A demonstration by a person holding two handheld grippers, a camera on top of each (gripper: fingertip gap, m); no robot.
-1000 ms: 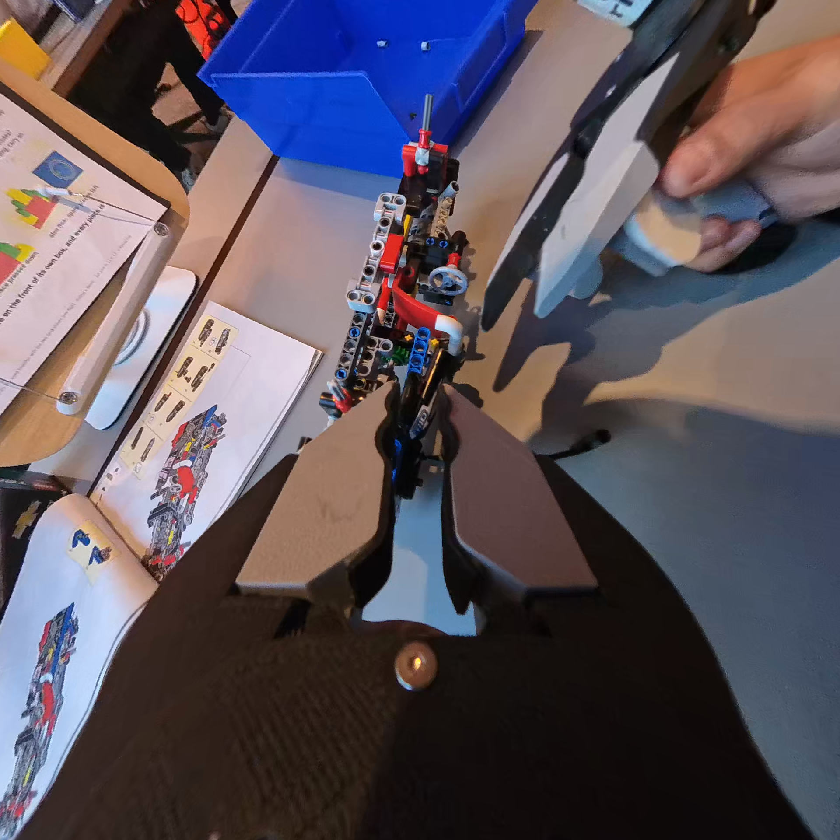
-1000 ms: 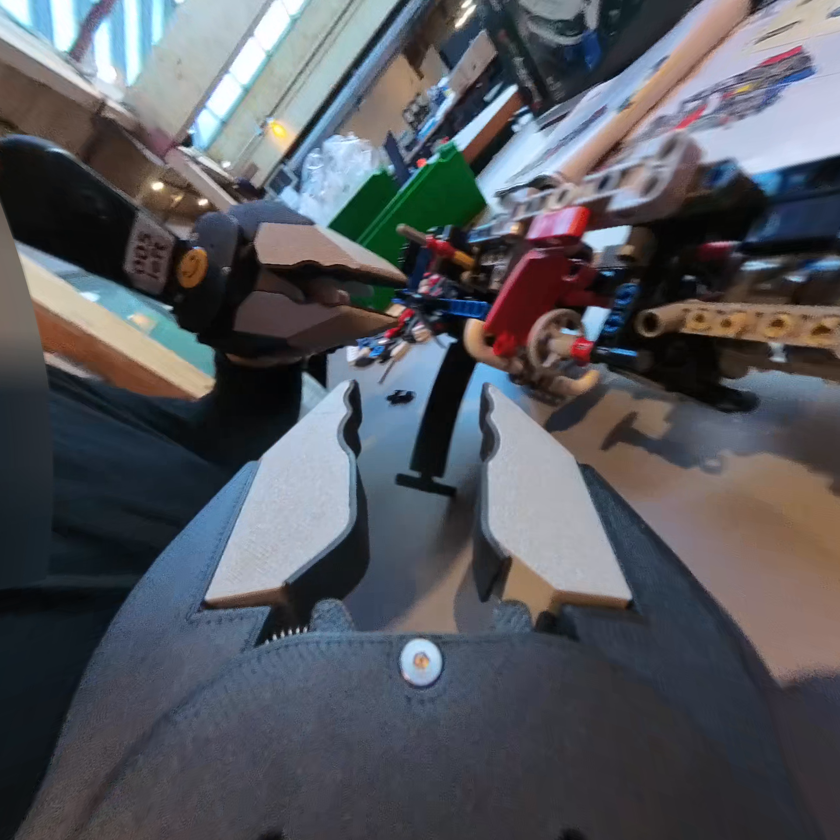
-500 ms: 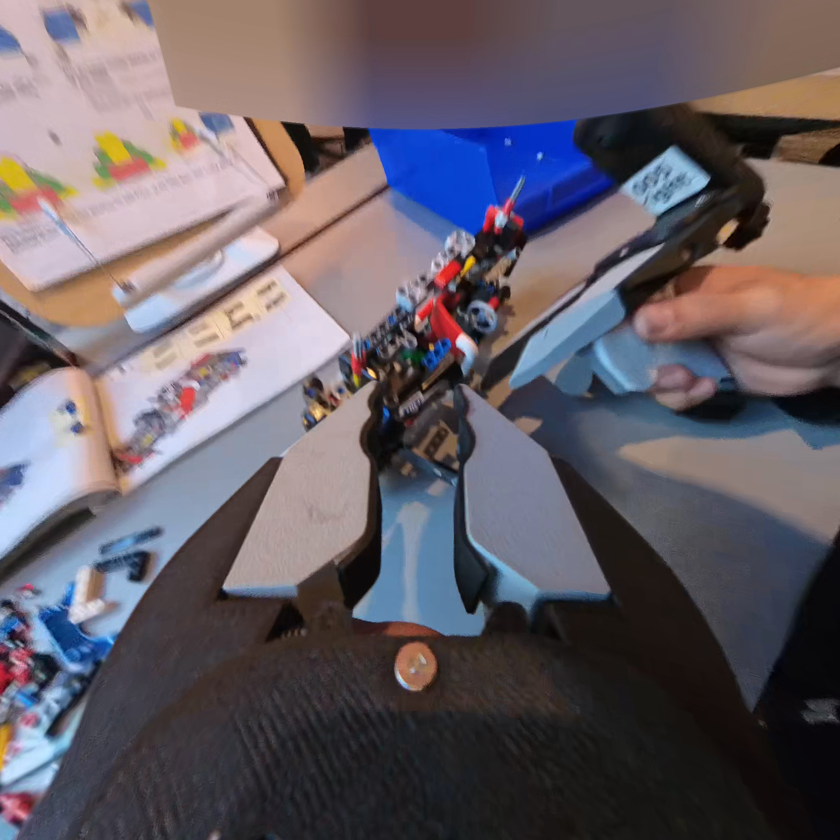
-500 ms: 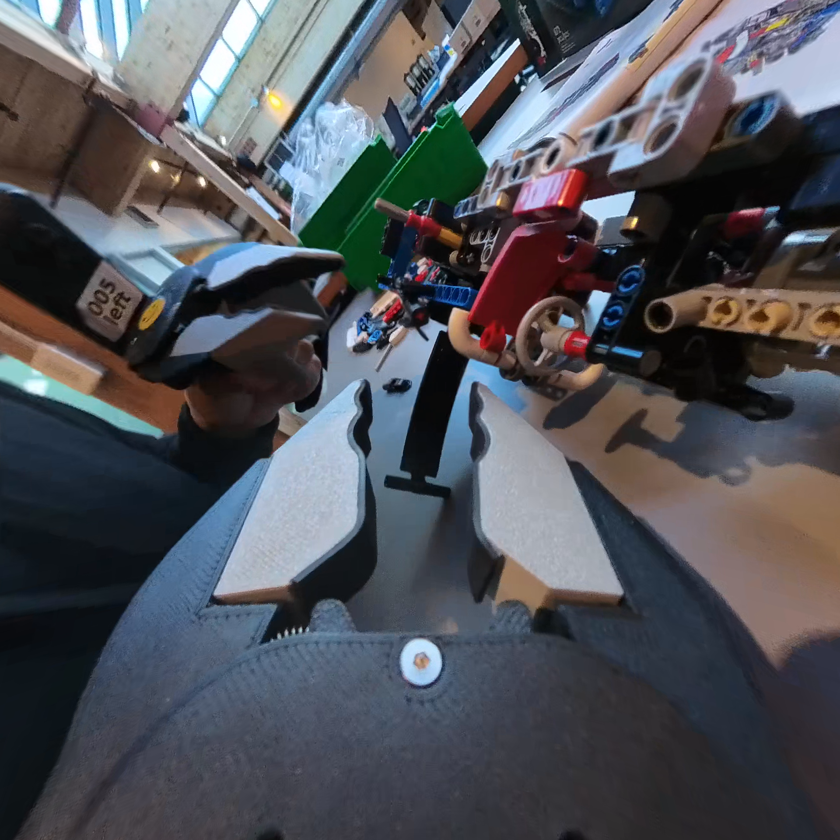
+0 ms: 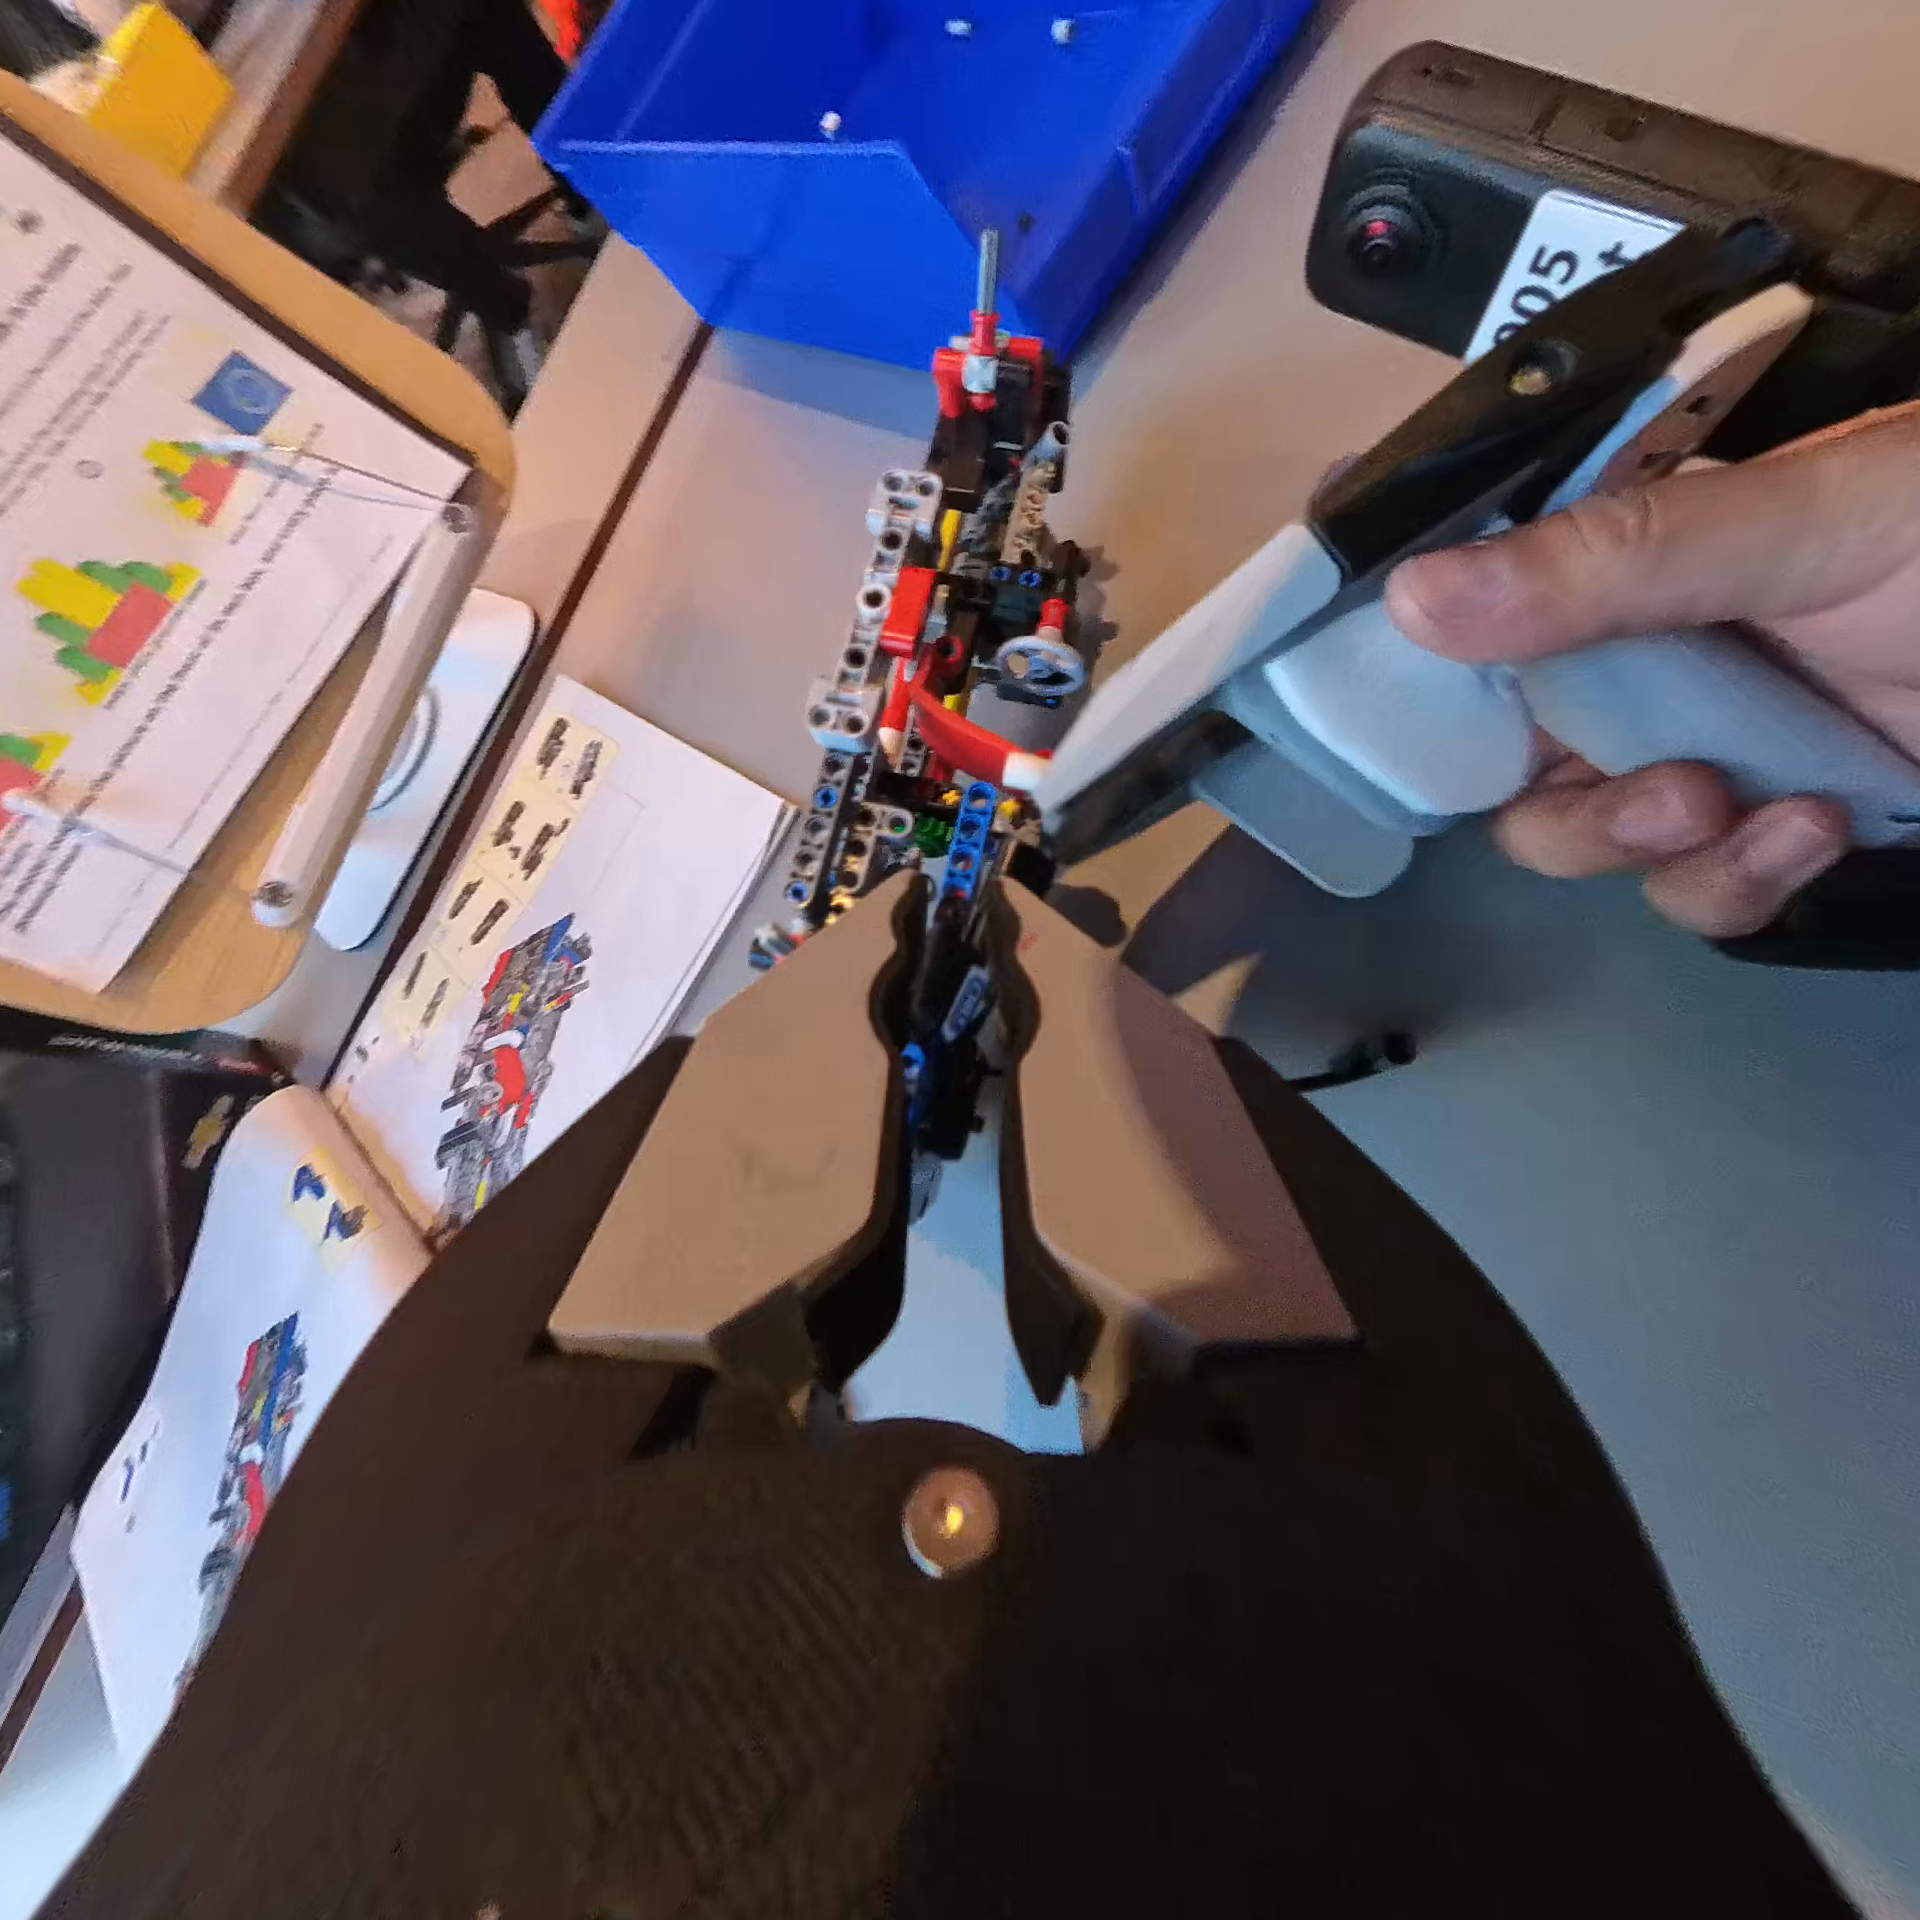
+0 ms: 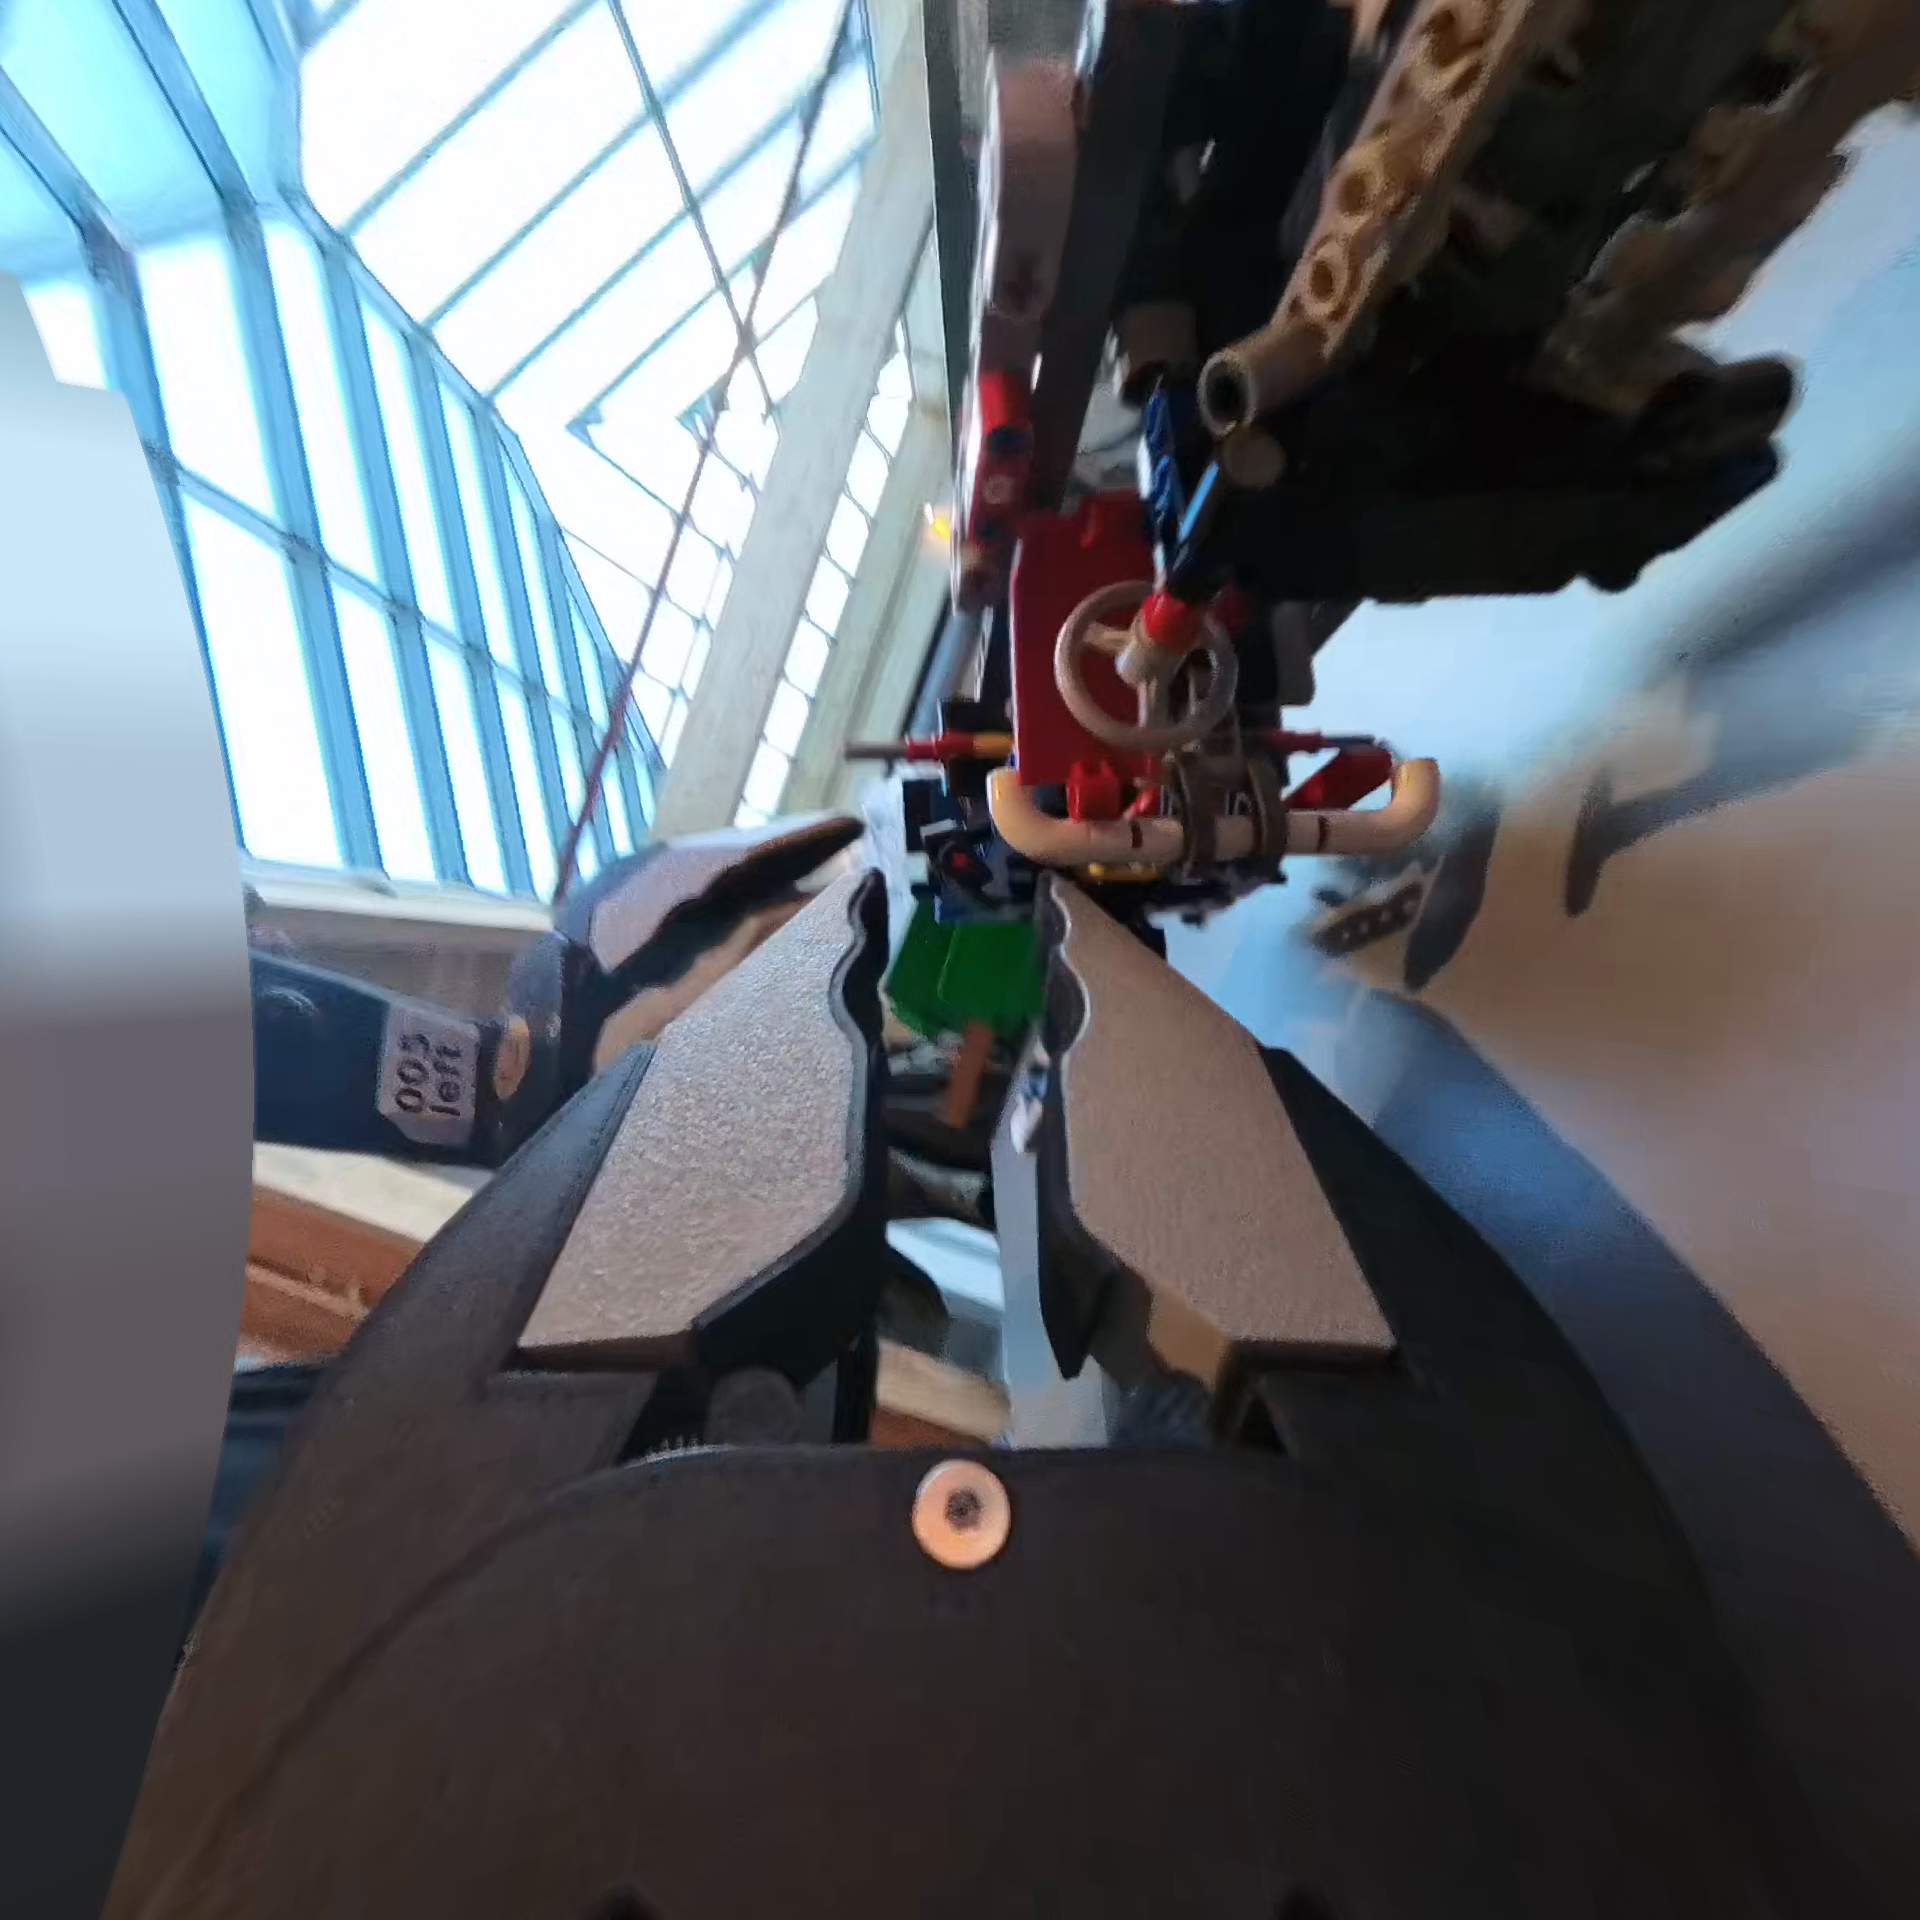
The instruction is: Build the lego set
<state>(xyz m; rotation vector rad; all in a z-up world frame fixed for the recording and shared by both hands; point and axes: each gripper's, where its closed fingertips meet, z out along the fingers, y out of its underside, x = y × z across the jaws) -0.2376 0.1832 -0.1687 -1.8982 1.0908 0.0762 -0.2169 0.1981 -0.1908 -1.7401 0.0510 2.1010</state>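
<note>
At centre, the left gripper is clamped on the near end of one lego model standing on the grey table. The right gripper, at 2 o'clock, has its jaws apart beside the model. One blue bin sits at 12; two booklets at 9. Windows show overhead; the right view is blurred.

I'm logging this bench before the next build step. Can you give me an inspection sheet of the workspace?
Surface: grey table, bare on its right part.
Job's things: lego model held up by one end; open manual lies left of it.
Clutter: blue bin behind the model; printed sheet on a wooden stand; dark box.
Grippers: left gripper shut on the model's near end; right gripper, jaws apart, tip at the model's side, held by a hand.
Cables: thin black one on the table.
Surroundings: large windows.
</note>
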